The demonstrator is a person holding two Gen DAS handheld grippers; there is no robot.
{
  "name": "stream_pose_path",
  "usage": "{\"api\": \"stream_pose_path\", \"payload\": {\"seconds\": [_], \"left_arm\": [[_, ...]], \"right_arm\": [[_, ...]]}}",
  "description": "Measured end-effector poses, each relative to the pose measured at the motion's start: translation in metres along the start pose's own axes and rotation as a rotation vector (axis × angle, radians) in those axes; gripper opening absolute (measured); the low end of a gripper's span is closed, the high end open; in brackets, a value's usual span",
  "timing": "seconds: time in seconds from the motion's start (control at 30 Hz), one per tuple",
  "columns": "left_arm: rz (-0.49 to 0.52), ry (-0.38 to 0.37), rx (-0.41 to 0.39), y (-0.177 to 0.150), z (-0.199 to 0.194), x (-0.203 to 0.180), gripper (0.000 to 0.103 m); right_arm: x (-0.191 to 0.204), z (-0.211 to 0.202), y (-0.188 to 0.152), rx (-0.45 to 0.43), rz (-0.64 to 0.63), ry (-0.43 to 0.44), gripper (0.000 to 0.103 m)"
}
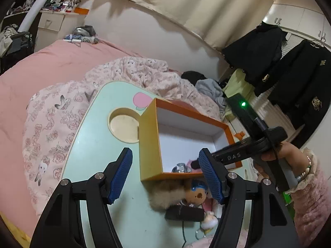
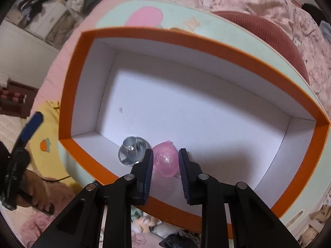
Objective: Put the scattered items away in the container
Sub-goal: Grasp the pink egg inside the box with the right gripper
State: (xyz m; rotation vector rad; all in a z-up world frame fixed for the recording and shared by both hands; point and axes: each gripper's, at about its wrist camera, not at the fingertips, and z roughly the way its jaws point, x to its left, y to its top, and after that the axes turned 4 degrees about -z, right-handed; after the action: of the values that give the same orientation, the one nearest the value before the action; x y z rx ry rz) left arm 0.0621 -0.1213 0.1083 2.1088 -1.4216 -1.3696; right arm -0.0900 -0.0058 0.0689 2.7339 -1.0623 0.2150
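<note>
An orange box (image 1: 148,140) with a white inside stands on the mint-green table (image 1: 93,144). My right gripper (image 2: 166,150) points down into the box (image 2: 206,47), and its pads rest against both sides of a pink translucent ball (image 2: 165,161). A glass bottle (image 2: 132,150) with a silver cap stands just left of the ball. My left gripper (image 1: 165,150) hangs open and empty over the table by the box's near corner. In front of the box lie a brown furry doll (image 1: 165,194), a black object (image 1: 184,212) and a small plush.
A round recess (image 1: 124,126) is sunk into the table left of the box. The table stands on a bed with a pink floral quilt (image 1: 51,124). A hand in a pink sleeve (image 1: 289,155) holds the right gripper. Dark clothes (image 1: 300,78) hang at the right.
</note>
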Motion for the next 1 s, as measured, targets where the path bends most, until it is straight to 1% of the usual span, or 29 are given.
{"api": "stream_pose_path", "payload": {"seconds": [0.03,0.07,0.13,0.17,0.2,0.27,0.3,0.33,0.37,0.4,0.43,0.5,0.57,0.6,0.63,0.67,0.7,0.77,0.83,0.9,0.93,1.0], "left_arm": [[-0.003,0.005,0.004,0.000,0.002,0.001,0.067],[-0.006,0.010,0.010,0.000,0.005,0.002,0.067],[-0.012,0.022,0.026,0.000,0.012,0.005,0.067],[-0.015,0.025,0.031,-0.001,0.014,0.005,0.067],[-0.019,0.025,0.036,-0.002,0.015,0.005,0.067],[-0.021,0.021,0.042,-0.005,0.016,0.003,0.067],[-0.019,0.017,0.042,-0.006,0.016,0.002,0.067],[-0.016,0.014,0.042,-0.006,0.016,0.001,0.067],[-0.011,0.012,0.043,-0.007,0.016,0.000,0.067],[-0.004,0.010,0.042,-0.007,0.016,-0.002,0.067],[0.002,0.008,0.043,-0.008,0.016,-0.003,0.067],[0.010,0.006,0.050,-0.010,0.018,-0.003,0.067],[0.006,0.007,0.062,-0.012,0.021,0.001,0.067],[-0.001,0.006,0.067,-0.013,0.023,0.003,0.067],[-0.007,0.006,0.072,-0.014,0.024,0.004,0.067],[-0.010,0.006,0.075,-0.015,0.024,0.006,0.067],[-0.011,0.005,0.075,-0.016,0.024,0.006,0.067],[-0.011,0.002,0.073,-0.016,0.023,0.006,0.067],[-0.007,-0.002,0.070,-0.016,0.021,0.005,0.067],[0.011,0.002,0.073,-0.013,0.020,0.001,0.067],[0.023,0.007,0.077,-0.011,0.021,-0.002,0.067],[0.072,0.013,0.095,-0.001,0.023,-0.012,0.067]], "right_arm": [[-0.004,-0.004,0.001,-0.024,0.002,0.011,0.013],[-0.008,-0.008,0.002,-0.037,0.002,0.015,0.001],[-0.017,-0.015,-0.001,-0.068,0.014,0.025,0.001],[-0.022,-0.016,-0.002,-0.063,0.019,0.046,0.001],[-0.027,-0.015,-0.003,-0.045,0.039,0.091,0.002],[-0.036,-0.016,-0.004,-0.060,0.098,0.152,0.005],[-0.039,-0.016,-0.005,-0.055,0.105,0.154,0.015],[-0.040,-0.016,-0.005,-0.047,0.107,0.154,0.022],[-0.039,-0.015,-0.007,-0.036,0.116,0.156,0.042],[-0.037,-0.011,-0.008,-0.011,0.122,0.153,0.057],[-0.031,-0.005,-0.006,0.006,0.119,0.147,0.057],[-0.019,0.006,-0.011,0.072,0.094,0.124,0.057],[-0.013,0.013,-0.011,0.100,0.083,0.097,0.057],[-0.012,0.017,-0.011,0.112,0.073,0.070,0.054],[-0.009,0.016,-0.010,0.115,0.060,0.044,0.049],[-0.006,0.016,-0.009,0.127,0.037,-0.006,0.036],[-0.005,0.015,-0.007,0.130,0.017,-0.035,0.030],[-0.006,0.012,-0.007,0.126,0.014,-0.036,0.030],[-0.006,0.007,-0.007,0.103,-0.009,-0.054,0.029],[-0.007,-0.002,-0.005,0.057,-0.038,-0.108,0.028],[-0.011,-0.007,-0.004,0.037,-0.037,-0.121,0.027],[-0.021,-0.020,-0.001,-0.007,-0.019,-0.100,0.022]]}}
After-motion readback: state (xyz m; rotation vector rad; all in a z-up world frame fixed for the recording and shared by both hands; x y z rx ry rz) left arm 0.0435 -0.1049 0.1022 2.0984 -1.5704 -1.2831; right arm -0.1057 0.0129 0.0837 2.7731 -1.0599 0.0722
